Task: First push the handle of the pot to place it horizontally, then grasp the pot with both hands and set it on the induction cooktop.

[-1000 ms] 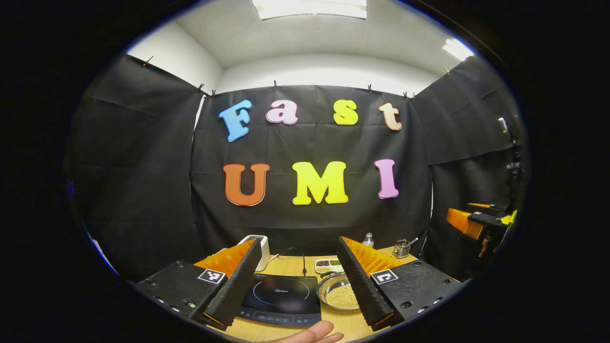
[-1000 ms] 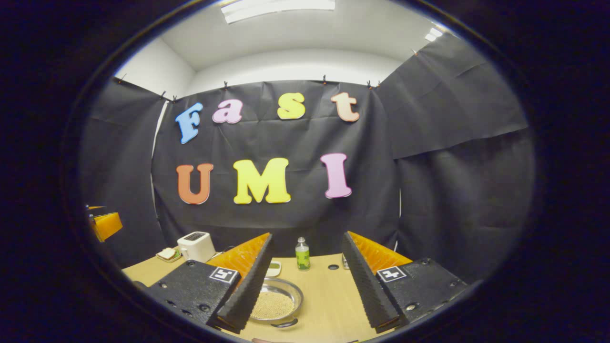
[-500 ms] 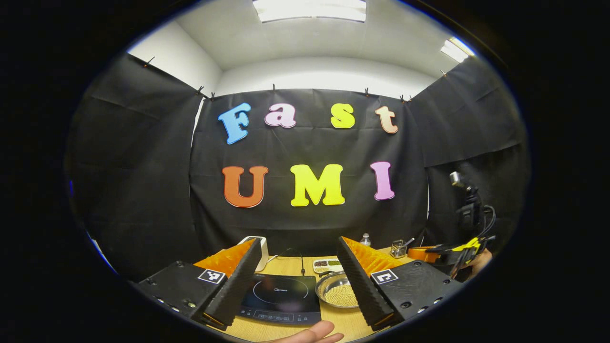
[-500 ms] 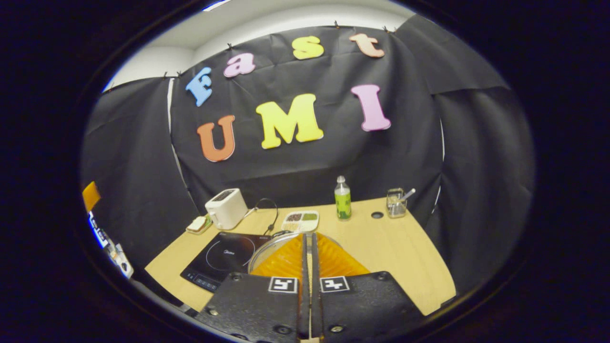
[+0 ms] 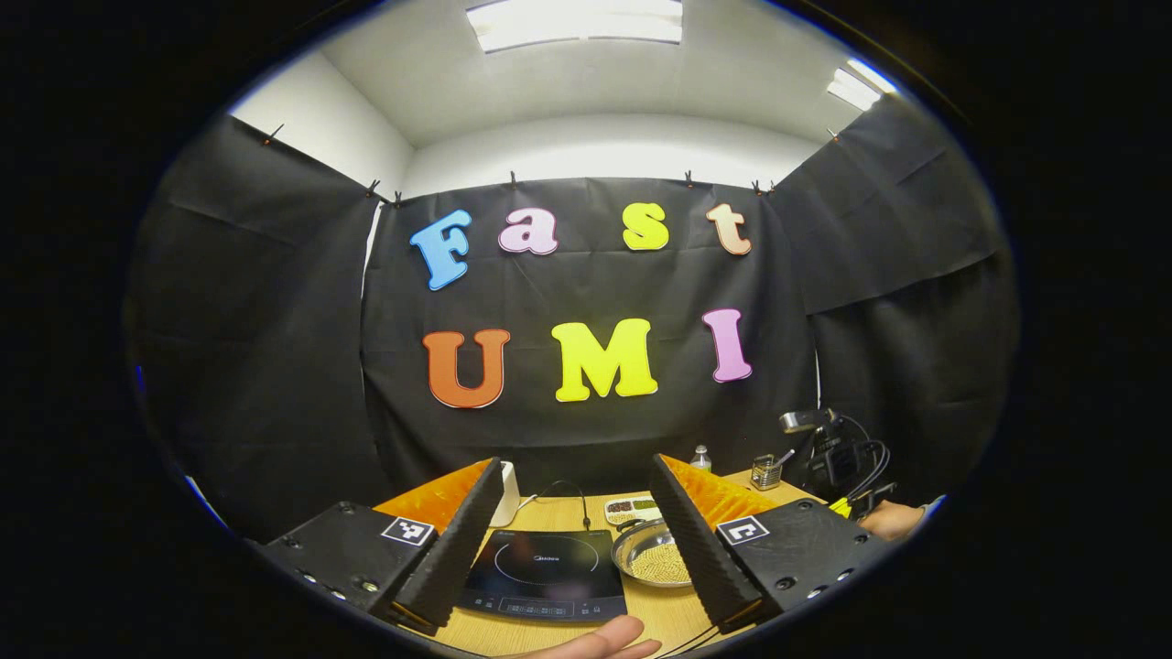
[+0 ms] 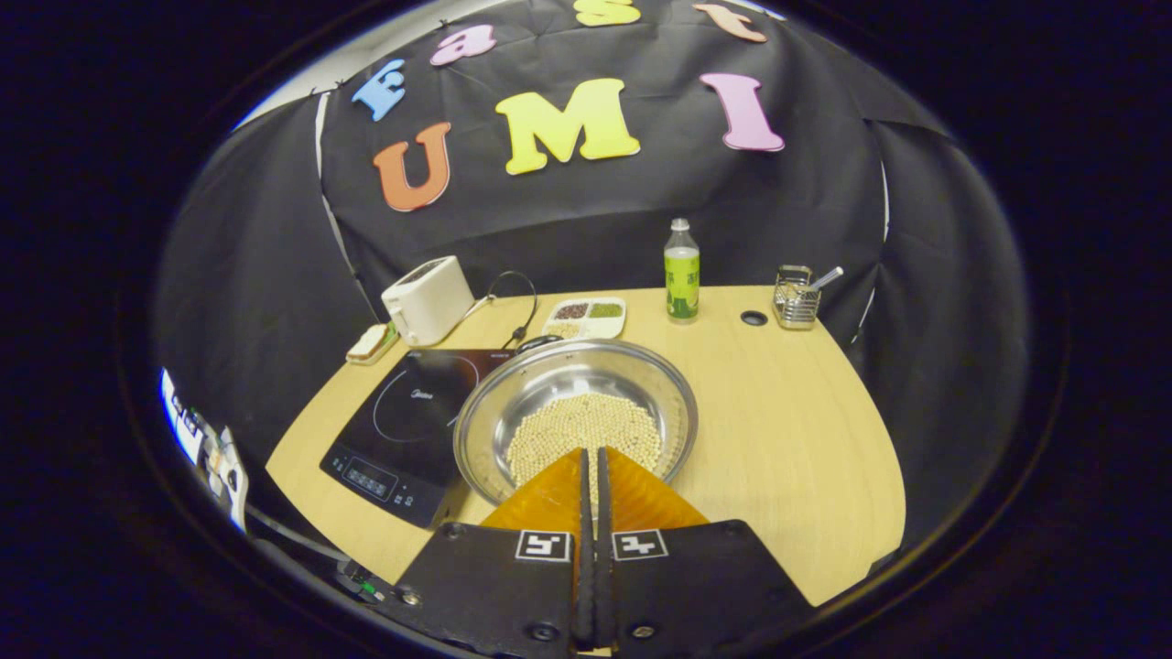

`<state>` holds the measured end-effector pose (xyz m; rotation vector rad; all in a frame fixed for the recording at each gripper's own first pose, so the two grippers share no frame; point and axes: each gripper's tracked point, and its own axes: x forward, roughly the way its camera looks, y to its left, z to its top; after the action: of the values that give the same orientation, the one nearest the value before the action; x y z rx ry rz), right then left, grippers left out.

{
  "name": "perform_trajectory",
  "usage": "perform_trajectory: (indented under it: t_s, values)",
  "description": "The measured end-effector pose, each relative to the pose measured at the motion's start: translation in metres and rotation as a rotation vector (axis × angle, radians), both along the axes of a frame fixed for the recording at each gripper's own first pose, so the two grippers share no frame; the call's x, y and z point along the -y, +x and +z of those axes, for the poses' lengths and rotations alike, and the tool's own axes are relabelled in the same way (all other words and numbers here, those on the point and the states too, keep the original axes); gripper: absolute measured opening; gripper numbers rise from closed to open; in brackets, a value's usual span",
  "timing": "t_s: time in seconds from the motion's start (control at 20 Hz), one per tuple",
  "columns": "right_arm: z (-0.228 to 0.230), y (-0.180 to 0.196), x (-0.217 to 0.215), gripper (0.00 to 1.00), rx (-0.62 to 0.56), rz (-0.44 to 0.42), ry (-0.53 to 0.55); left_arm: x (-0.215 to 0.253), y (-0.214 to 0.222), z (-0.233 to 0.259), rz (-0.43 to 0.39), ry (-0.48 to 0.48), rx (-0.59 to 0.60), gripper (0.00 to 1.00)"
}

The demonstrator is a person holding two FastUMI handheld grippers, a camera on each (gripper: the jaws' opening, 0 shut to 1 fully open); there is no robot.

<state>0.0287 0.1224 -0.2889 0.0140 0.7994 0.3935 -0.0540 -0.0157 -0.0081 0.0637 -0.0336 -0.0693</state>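
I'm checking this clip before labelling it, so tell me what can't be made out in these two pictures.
- Right gripper view: the near rim of the round steel pot holding pale beans is hidden behind the right gripper, whose fingers are together; the pot's handle cannot be identified.
- Left gripper view: the pot's right side is covered by the left gripper's right finger.
- Right gripper view: the contents of the white divided tray are too small to identify.

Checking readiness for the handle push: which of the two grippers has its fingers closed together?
The right gripper, fingers pressed together above the pot. The left gripper has its fingers spread wide apart.
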Motion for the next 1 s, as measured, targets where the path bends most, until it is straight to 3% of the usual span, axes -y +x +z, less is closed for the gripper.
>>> perform_trajectory:
  t_s: [0.1, 0.4, 0.8, 0.85, 1.0]
  values:
    - [-0.017, -0.009, -0.005, 0.04, -0.020, 0.054, -0.059, 0.001, 0.000, -0.001, -0.005, -0.005, -0.004, 0.96]
    - [-0.054, -0.035, -0.022, 0.04, -0.118, 0.155, -0.076, -0.003, -0.001, -0.001, 0.004, -0.004, -0.006, 0.96]
    - [-0.083, -0.049, -0.015, 0.04, -0.186, 0.176, -0.119, -0.016, 0.002, -0.005, 0.039, -0.020, -0.016, 0.95]
    - [-0.086, -0.048, -0.013, 0.01, -0.188, 0.172, -0.127, -0.017, 0.002, -0.004, 0.042, -0.020, -0.016, 0.87]
    - [-0.087, -0.047, -0.012, 0.00, -0.187, 0.157, -0.120, -0.019, 0.001, -0.004, 0.043, -0.019, -0.015, 0.96]
